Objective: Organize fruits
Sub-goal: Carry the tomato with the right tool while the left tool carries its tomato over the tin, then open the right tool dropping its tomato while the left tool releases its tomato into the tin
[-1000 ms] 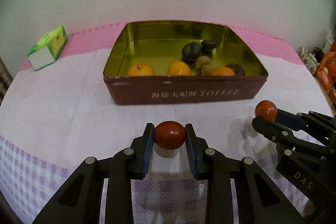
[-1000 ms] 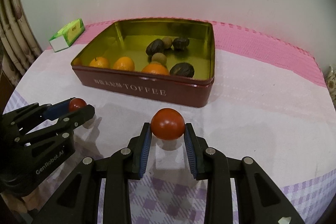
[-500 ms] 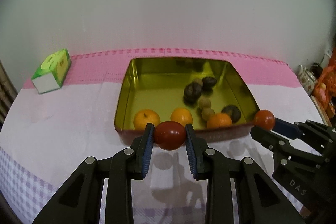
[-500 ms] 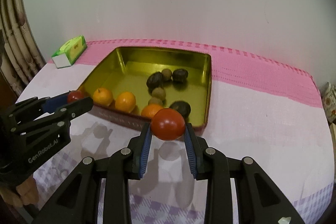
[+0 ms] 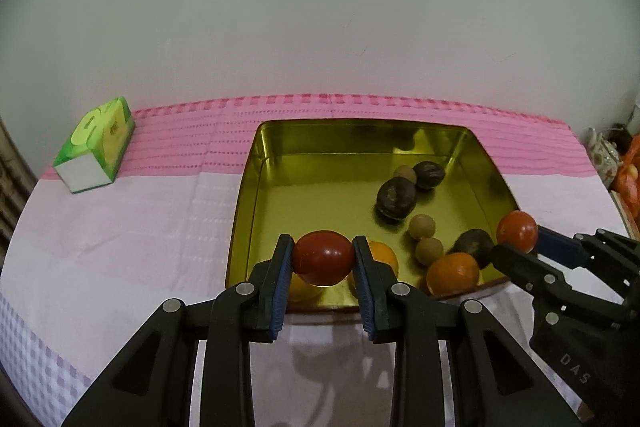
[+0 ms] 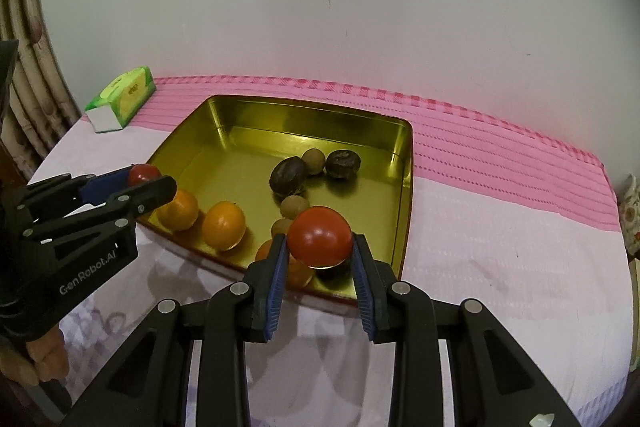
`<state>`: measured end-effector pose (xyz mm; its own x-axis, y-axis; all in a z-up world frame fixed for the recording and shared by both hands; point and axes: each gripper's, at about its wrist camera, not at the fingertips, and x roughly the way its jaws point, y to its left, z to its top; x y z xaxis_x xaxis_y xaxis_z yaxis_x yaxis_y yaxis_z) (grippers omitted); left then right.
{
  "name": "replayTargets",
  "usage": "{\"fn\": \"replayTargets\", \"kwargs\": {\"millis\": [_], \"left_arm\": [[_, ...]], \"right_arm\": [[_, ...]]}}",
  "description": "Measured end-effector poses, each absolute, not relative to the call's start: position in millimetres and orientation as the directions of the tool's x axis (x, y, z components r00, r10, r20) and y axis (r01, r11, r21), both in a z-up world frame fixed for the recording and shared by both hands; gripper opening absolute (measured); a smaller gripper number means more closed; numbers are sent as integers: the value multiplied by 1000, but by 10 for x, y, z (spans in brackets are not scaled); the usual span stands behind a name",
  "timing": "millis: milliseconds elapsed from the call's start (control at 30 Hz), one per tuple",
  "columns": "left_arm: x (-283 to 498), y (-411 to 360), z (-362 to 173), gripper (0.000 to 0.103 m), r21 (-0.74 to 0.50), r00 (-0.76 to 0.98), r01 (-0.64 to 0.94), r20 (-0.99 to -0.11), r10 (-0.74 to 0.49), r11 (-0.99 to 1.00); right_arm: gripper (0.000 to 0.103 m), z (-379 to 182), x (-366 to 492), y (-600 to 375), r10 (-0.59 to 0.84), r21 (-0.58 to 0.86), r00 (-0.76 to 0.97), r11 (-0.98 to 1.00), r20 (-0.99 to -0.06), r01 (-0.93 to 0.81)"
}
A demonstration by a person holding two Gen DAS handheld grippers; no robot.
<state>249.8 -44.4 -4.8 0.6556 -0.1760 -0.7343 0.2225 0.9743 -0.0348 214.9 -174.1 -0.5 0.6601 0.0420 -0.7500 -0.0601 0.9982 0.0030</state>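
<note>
A gold-lined toffee tin (image 5: 320,147) (image 6: 240,123) sits on the pink and white cloth. It holds oranges (image 5: 452,273) (image 6: 223,225), dark round fruits (image 5: 396,195) (image 6: 288,176) and small tan fruits (image 5: 421,227) (image 6: 313,161). My left gripper (image 5: 323,263) is shut on a dark red tomato (image 5: 323,262), held above the tin's near left edge; it also shows in the right wrist view (image 6: 144,174). My right gripper (image 6: 319,247) is shut on a red tomato (image 6: 319,237) above the tin's near right corner; it also shows in the left wrist view (image 5: 517,231).
A green tissue box (image 5: 96,146) (image 6: 122,103) lies at the back left of the table. A white wall stands behind. Curtains (image 6: 24,99) hang at the left. A teapot and orange items (image 5: 616,163) sit past the table's right edge.
Both grippers have risen from the table and moved forward with their tomatoes, from in front of the tin to above its near edge.
</note>
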Motion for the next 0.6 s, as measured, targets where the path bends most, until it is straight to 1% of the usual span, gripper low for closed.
{"fn": "replayTargets", "kwargs": {"millis": [600], "left_arm": [[2753,-491,-298,31,-29,616,223,-771,-163,974]], "right_arm": [[29,-221,2450,-1755,36,-1,624,998,-780,-59]]}}
